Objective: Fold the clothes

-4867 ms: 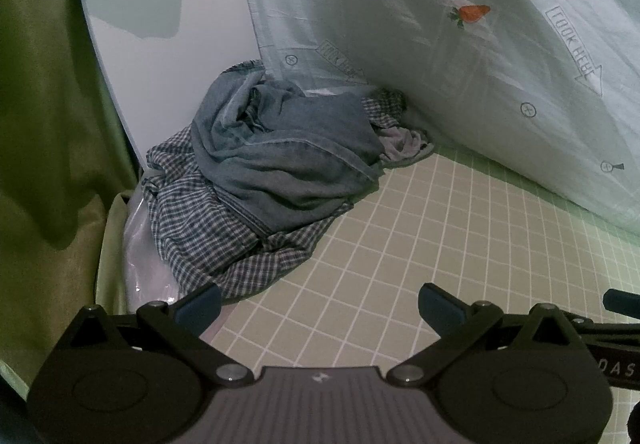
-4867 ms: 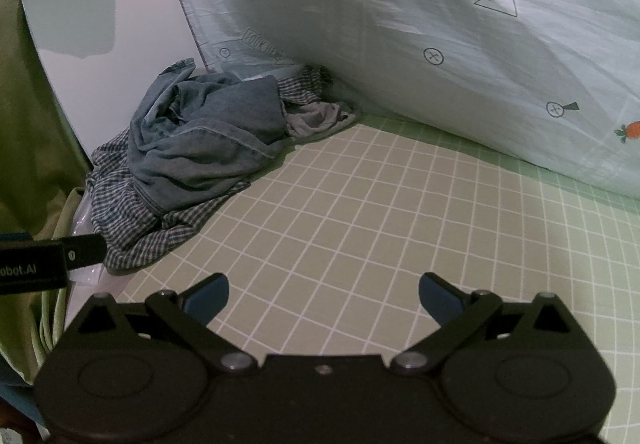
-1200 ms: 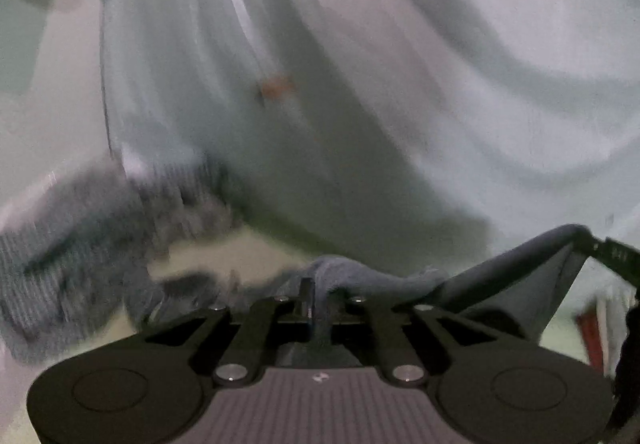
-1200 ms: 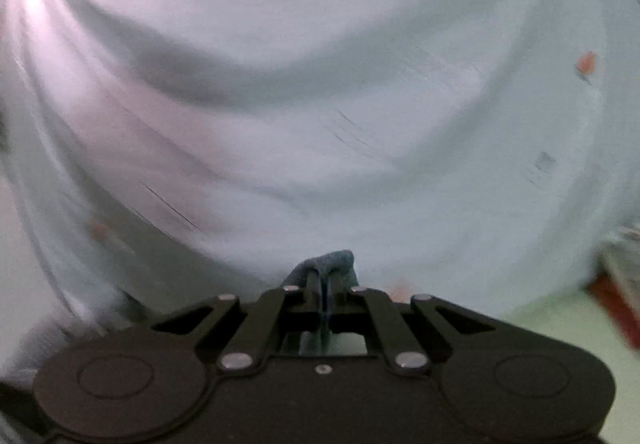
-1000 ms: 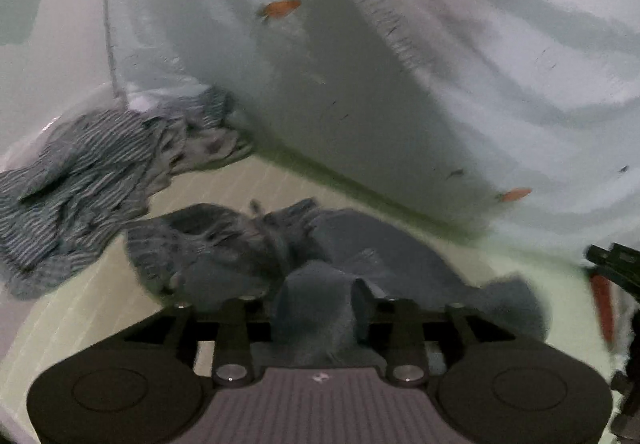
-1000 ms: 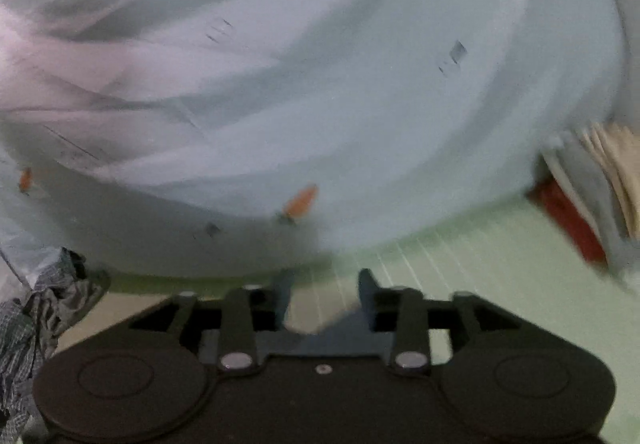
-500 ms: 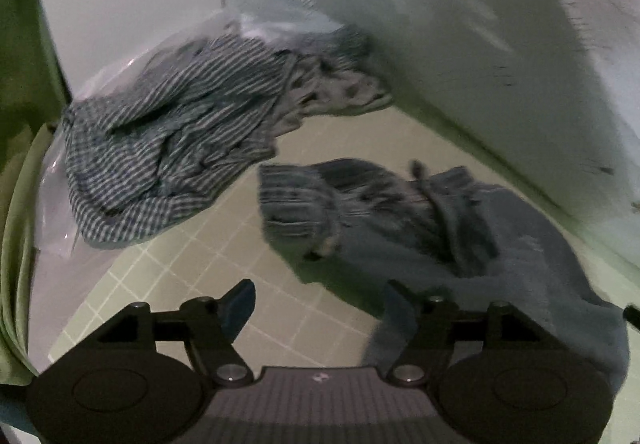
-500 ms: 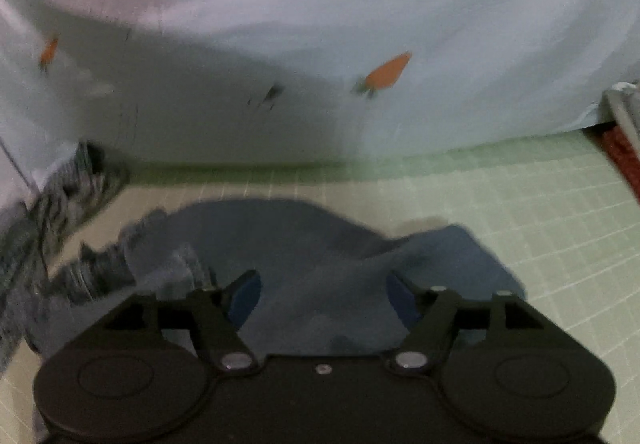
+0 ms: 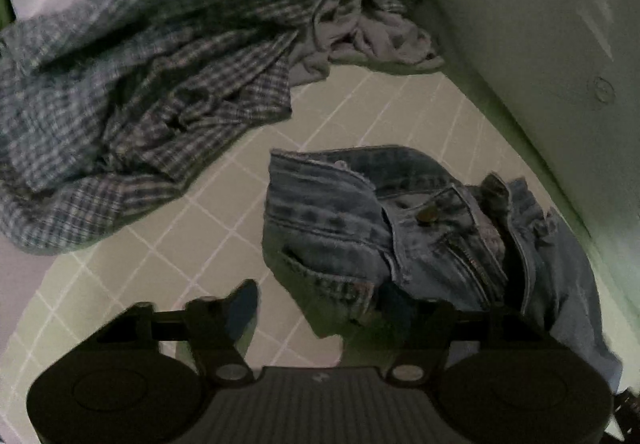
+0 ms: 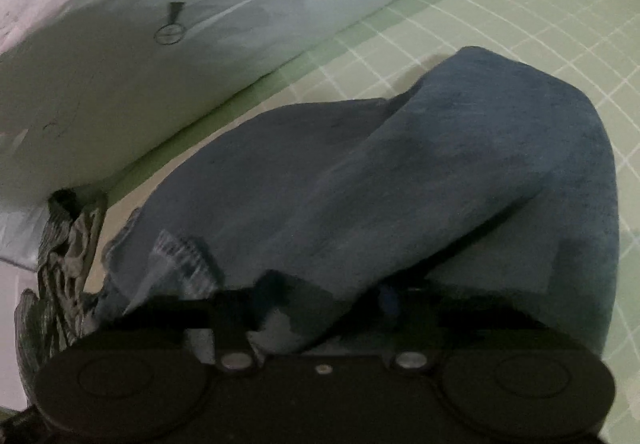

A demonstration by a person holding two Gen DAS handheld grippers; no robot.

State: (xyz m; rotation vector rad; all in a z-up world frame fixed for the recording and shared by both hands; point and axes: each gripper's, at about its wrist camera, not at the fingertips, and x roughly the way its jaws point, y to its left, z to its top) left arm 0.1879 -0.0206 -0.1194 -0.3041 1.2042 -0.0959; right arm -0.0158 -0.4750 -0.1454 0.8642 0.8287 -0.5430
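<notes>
Blue denim jeans [image 9: 400,228] lie crumpled on the green grid mat [image 9: 192,228], waistband and button facing up. My left gripper [image 9: 332,308] is open, low over the mat, with the waistband's lower edge between its fingers. In the right wrist view the jeans [image 10: 380,180] fill the middle as a bunched blue heap. My right gripper [image 10: 320,308] is open and pressed down at the heap's near edge; denim covers most of its fingers.
A checked shirt [image 9: 132,92] and a grey garment [image 9: 380,40] lie heaped at the mat's far left. A pale carrot-print sheet [image 10: 168,24] rises along the mat's back edge. Bare mat [image 10: 520,16] lies to the right of the jeans.
Both grippers have dropped lower and closer to the jeans. The jeans now lie still on the mat, and denim now covers the right gripper's fingers.
</notes>
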